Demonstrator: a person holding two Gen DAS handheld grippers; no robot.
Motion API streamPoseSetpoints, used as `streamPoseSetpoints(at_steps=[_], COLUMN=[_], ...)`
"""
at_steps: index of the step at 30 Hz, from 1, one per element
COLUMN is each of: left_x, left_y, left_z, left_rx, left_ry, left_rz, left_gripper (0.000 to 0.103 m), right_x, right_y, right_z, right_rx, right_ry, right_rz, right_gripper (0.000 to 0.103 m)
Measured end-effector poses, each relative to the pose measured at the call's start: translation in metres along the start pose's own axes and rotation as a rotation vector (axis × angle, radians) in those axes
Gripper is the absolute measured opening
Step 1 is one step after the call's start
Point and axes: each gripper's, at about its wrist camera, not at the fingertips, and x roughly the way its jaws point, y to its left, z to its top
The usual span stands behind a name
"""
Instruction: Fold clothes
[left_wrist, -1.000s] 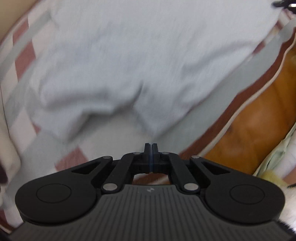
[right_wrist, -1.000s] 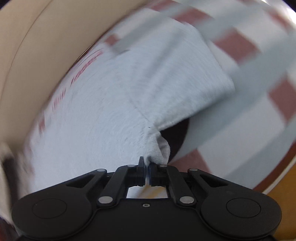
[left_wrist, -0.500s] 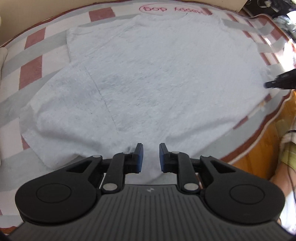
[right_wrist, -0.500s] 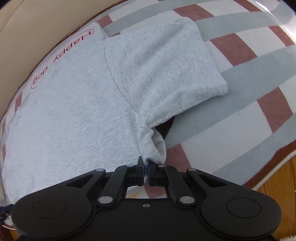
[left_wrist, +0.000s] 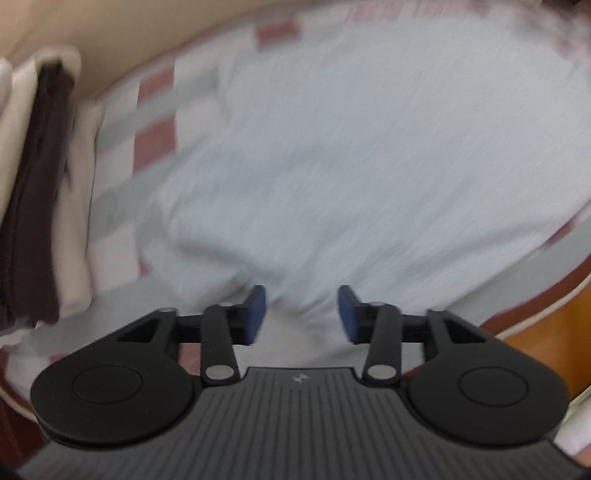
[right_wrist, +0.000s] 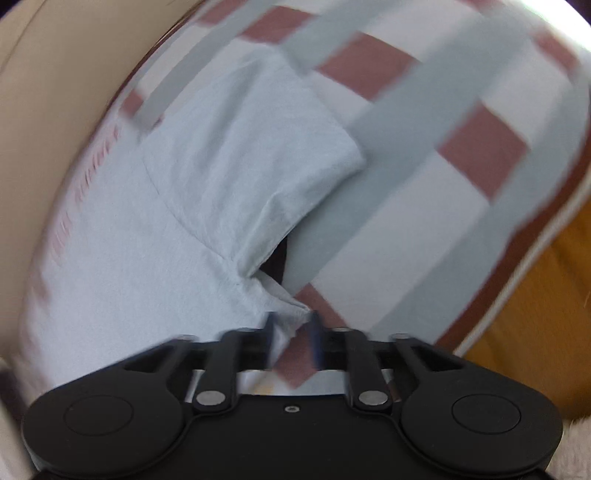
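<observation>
A pale grey T-shirt (left_wrist: 351, 166) lies spread flat on a checked mat (left_wrist: 155, 136). My left gripper (left_wrist: 301, 314) hovers over the shirt's near edge, its jaws opening, with nothing pressed between the blue pads (left_wrist: 256, 314). In the right wrist view a sleeve (right_wrist: 258, 147) of the T-shirt (right_wrist: 129, 258) lies out on the mat (right_wrist: 424, 206). My right gripper (right_wrist: 293, 332) is low at the shirt's edge below the armpit. Its jaws are opening, and a loose fold of fabric (right_wrist: 286, 321) sits between them without being pinched. Both views are blurred.
A stack of folded clothes (left_wrist: 37, 192), dark and cream, stands at the mat's left edge. A beige wall or sofa side (left_wrist: 110, 37) runs behind the mat. Orange wooden floor (right_wrist: 535, 314) shows beyond the mat's white-edged border on the right.
Both grippers went from shut to open. The right one let go of the shirt's edge. The left one lifted and turned, bringing the folded stack into view.
</observation>
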Motion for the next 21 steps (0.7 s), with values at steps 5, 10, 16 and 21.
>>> streamPoseSetpoints(at_steps=[5,10,16,21], left_x=[0.003,0.036,0.076,0.089], left_y=[-0.046,-0.073,-0.069,-0.058], left_z=[0.026,0.022,0.007,0.0], left_rx=[-0.08,-0.176,-0.299,-0.381], left_ry=[-0.086,-0.043,0.061,0.106], left_rz=[-0.157,-0.196,-0.14,-0.166], left_gripper=[0.06,0.06,0.057,0.058], right_x=[-0.006,0.025,0.04,0.038], right_y=[-0.021,-0.013,0.013,0.021], right_z=[0.008,0.001,-0.005,-0.009], right_rx=[0.106,0.107,-0.026,-0.066], right_ry=[0.042,0.091,-0.033,-0.085], right_rz=[0.165,0.126,0.08,0.134], right_gripper=[0.06,0.06,0.062,0.015])
